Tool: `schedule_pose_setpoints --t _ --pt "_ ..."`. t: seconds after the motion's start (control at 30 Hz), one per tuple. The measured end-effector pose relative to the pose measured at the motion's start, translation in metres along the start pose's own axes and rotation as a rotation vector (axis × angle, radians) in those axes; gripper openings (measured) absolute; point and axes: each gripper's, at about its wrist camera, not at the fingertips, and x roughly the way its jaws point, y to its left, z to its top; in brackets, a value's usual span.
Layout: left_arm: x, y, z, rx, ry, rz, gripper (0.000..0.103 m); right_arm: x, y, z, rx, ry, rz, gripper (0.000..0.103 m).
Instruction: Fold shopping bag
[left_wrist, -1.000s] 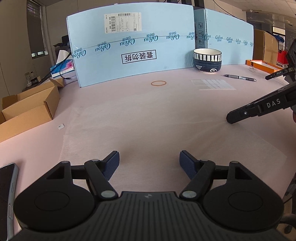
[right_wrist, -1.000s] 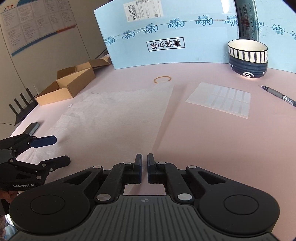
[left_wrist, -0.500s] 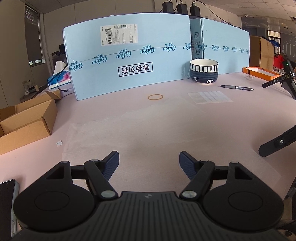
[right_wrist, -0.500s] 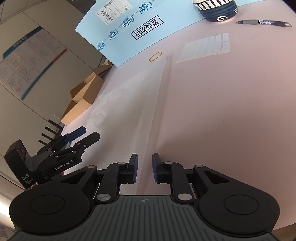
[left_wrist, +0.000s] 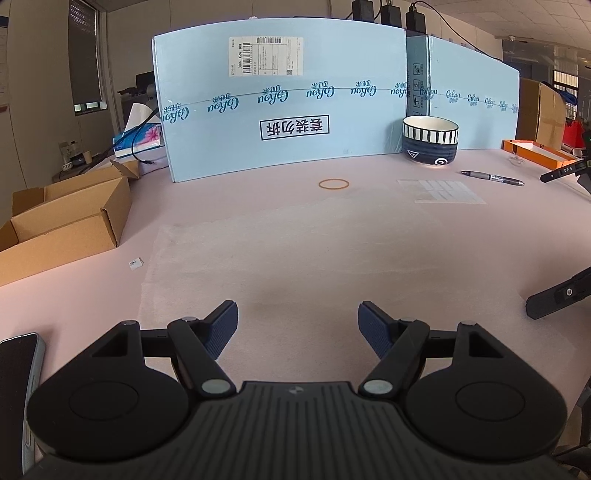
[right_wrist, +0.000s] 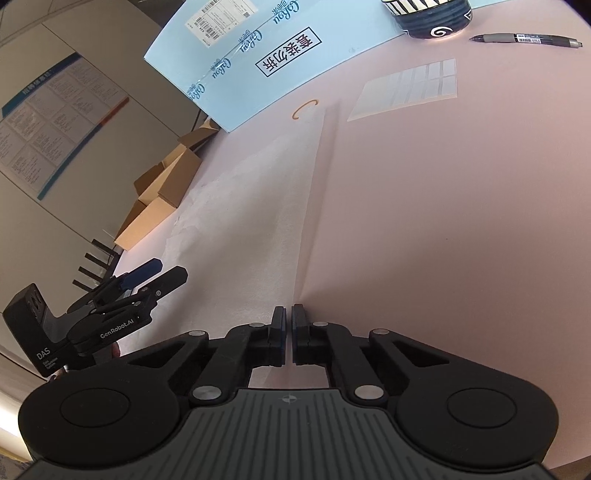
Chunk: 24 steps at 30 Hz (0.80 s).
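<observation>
Shopping bag (left_wrist: 295, 251), thin and translucent white, lies flat on the pink table (right_wrist: 461, 221), its right edge near the right gripper. Left gripper (left_wrist: 297, 325) hovers over the bag's near end, jaws wide apart, nothing between them. Right gripper (right_wrist: 288, 325) has its jaws closed at the bag's near right corner; whether it pinches the film, cannot tell. Rubber band (left_wrist: 333, 184) lies just beyond the bag's far edge.

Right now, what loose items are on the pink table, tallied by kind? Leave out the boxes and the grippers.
Shopping bag: 1
Bowl: 1
Pen: 1
Rubber band: 1
Label sheet: 1
Phone: 1
Small paper scrap: 1
Total: 7
</observation>
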Motion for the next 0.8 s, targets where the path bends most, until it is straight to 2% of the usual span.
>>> schedule_pose_setpoints --t 0.1,0.23,0.37,0.6,0.8 --pt "-0.006 -0.003 -0.002 0.025 -0.013 0.032 0.070 -0.001 0.003 -0.002 -0.022 -0.006 -0.011 0.002" --pt "-0.016 0.003 -0.006 0.007 -0.024 0.013 0.070 -0.002 0.002 -0.002 -0.004 -0.008 0.011 0.001" --pt "-0.005 0.006 -0.017 -0.006 0.046 0.034 0.070 0.001 0.007 -0.002 -0.015 -0.009 0.024 0.001" --pt "-0.014 0.009 -0.019 -0.014 0.016 0.025 0.070 -0.010 0.019 0.004 -0.061 -0.065 -0.001 0.001" --pt "-0.021 0.003 -0.016 0.011 -0.009 -0.009 0.070 -0.015 0.013 0.005 -0.054 -0.078 -0.045 0.002"
